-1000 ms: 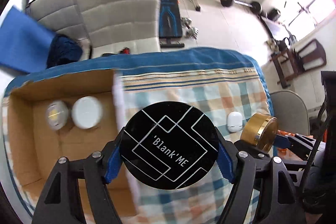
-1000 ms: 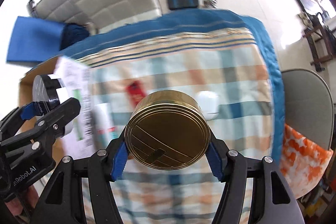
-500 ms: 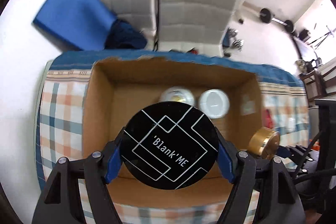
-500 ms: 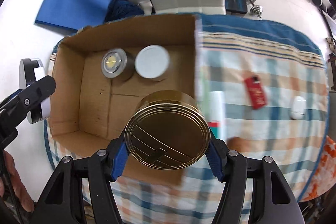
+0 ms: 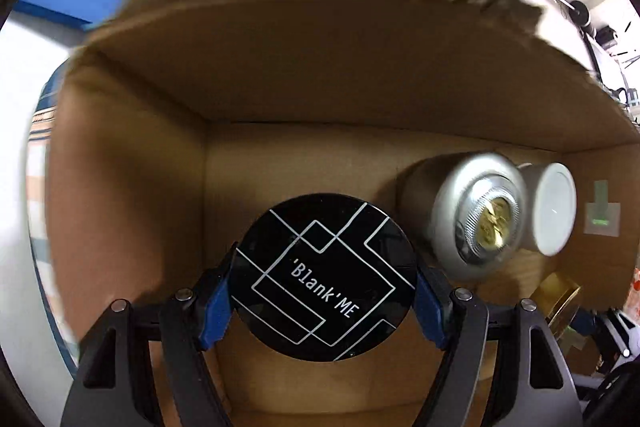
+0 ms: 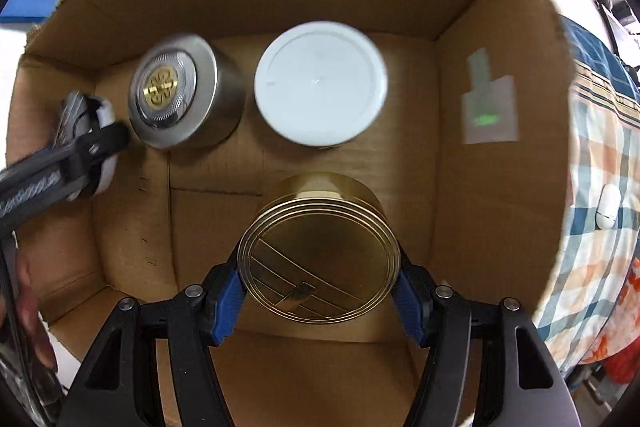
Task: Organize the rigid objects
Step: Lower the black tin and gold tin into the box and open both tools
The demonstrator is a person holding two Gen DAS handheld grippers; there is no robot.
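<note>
The left gripper clamps a round black tin printed 'Blank'ME between its blue pads, inside the cardboard box, close to the box's left wall. Ahead and to its right a silver tin with a gold emblem stands on the box floor, and a white-lidded jar stands touching it on the far side. The right gripper squeezes a gold tin by its sides, low inside the same box. Straight ahead of it stands the white-lidded jar, with the silver tin just left of that. Further left, the other gripper's finger crosses the box edge. A checked cloth lies outside, to the right.
</note>
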